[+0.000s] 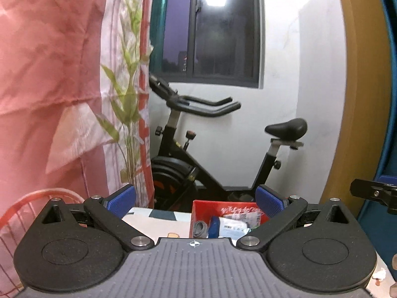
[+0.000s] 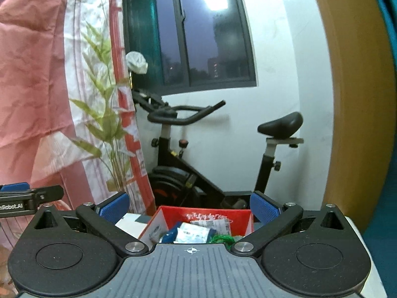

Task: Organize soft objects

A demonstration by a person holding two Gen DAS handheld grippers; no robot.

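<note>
Fingers (image 1: 121, 200) on my left gripper (image 1: 196, 202) are standing wide apart, holding nothing; my right gripper (image 2: 189, 204) is gaping likewise. Both are hovering just above the red box (image 2: 211, 214) on the table (image 1: 158, 219), where packets and soft items (image 2: 196, 233) are lying jumbled.

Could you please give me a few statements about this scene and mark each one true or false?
1. Both the left hand-held gripper and the right hand-held gripper are open and empty. True.
2. The red box is empty. False: it holds packets and other small items.
3. An exercise bike stands under the window. True.
4. The right hand-held gripper grips a packet. False: nothing is between its fingers.
5. The curtain is blue. False: it is pink with a leaf print.
</note>
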